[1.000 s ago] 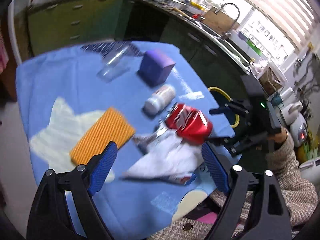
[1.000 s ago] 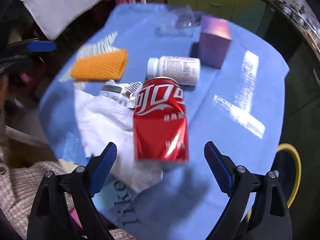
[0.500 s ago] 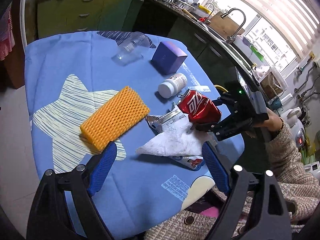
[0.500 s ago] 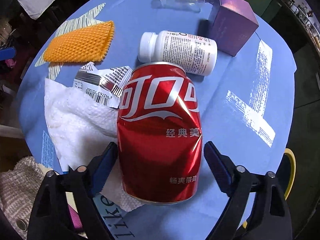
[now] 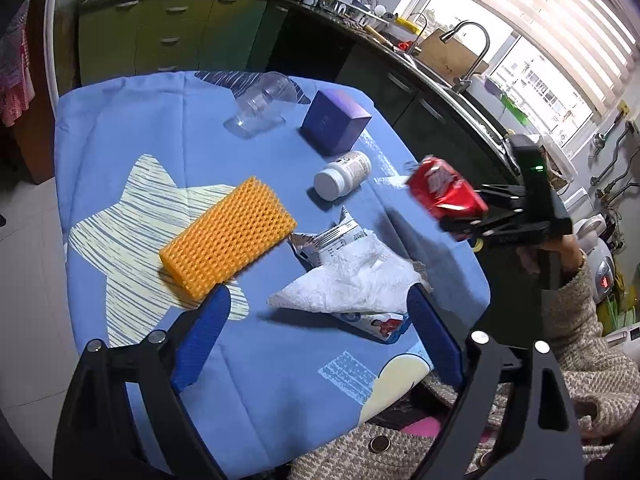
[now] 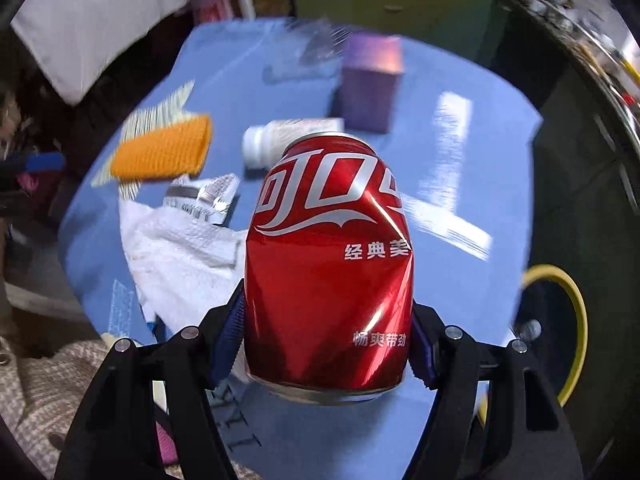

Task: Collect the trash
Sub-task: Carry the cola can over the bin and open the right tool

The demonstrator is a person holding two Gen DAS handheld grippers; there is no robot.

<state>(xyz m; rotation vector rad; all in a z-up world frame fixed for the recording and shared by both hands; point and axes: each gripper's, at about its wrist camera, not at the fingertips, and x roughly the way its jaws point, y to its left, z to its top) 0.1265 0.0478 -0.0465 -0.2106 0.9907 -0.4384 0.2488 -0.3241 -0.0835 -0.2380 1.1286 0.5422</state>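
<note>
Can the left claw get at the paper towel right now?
Probably yes. The left claw is open and empty, the paper towel lies just ahead between its fingers, and nothing sits on top.

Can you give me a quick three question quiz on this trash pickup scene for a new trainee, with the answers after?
1. True or false: the right gripper is shut on the red can.
2. Which thing lies nearest the left gripper: A, the purple box; B, the white paper towel; C, the clear plastic cup?
3. Fill the gap: the white pill bottle lies on its ____ on the blue tablecloth.

Key
1. True; the can is dented and held off the cloth.
2. B.
3. Side.
</note>
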